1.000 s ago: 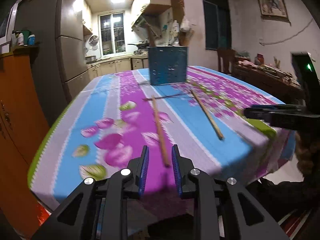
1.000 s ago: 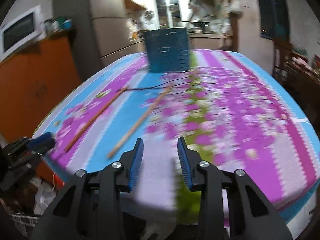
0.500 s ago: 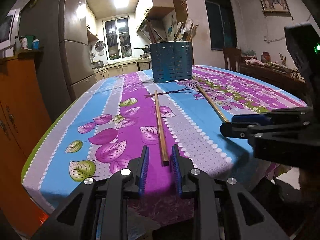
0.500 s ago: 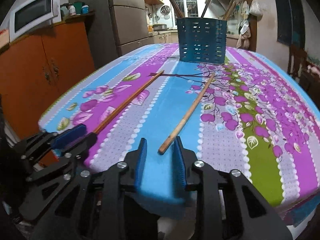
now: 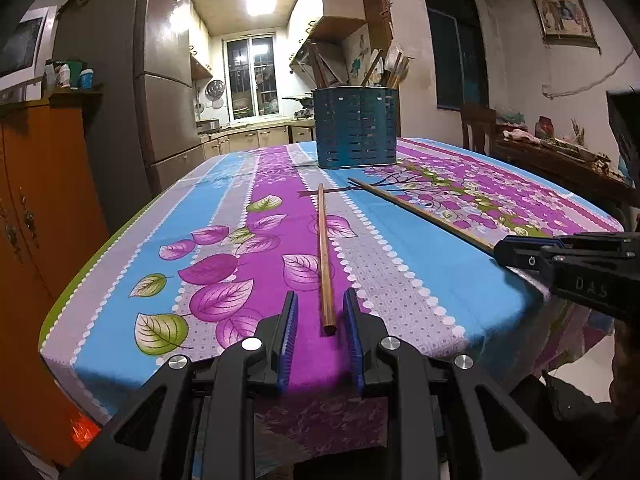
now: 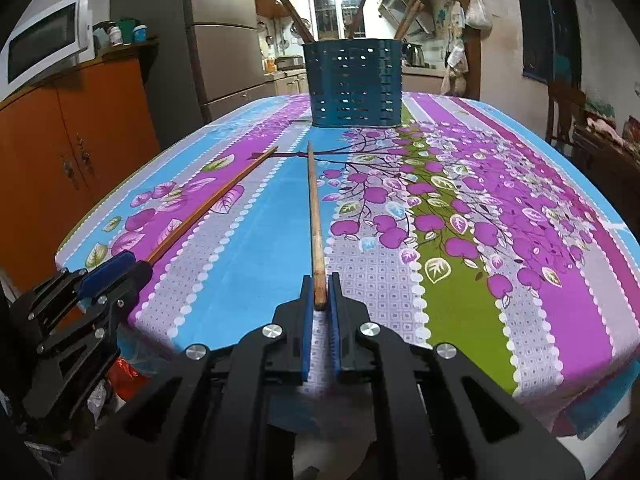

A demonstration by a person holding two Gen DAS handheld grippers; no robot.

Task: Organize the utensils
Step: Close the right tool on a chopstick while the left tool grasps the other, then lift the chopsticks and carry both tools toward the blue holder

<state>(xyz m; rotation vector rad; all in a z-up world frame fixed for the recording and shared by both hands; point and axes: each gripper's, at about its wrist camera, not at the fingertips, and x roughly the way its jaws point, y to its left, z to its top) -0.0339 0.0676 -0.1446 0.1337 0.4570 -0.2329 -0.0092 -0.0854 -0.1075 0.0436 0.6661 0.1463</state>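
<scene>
Closing in on the sticks now: the right gripper (image 6: 320,300) has just been squeezing its jaws together and they're now clamped on the near end of the paler wooden chopstick (image 6: 314,208), which a second ago was lying free in front of wide-apart jaws. The rest of that stick lies along the flowered purple-and-blue tablecloth on the counter (image 6: 500,216), pointing at the holder, so I'd call it grabbed but not lifted yet. The left gripper (image 5: 320,320) has slid up so its jaws now straddle the near end of the darker reddish-brown wooden chopstick (image 5: 324,252), but they're a bit apart with a gap on both sides, so nothing's pinched there yet. Reckon that one needs to close next, then both sticks go to the dark blue slotted utensil holder (image 5: 355,128) standing at the far end of the counter, well apart from both grippers. Count-wise: two loose chopsticks on the cloth, one holder, two grippers. The holder already has several wooden sticks poking out the top; I make out about four or five, hard to say exactly against the kitchen clutter behind.
</scene>
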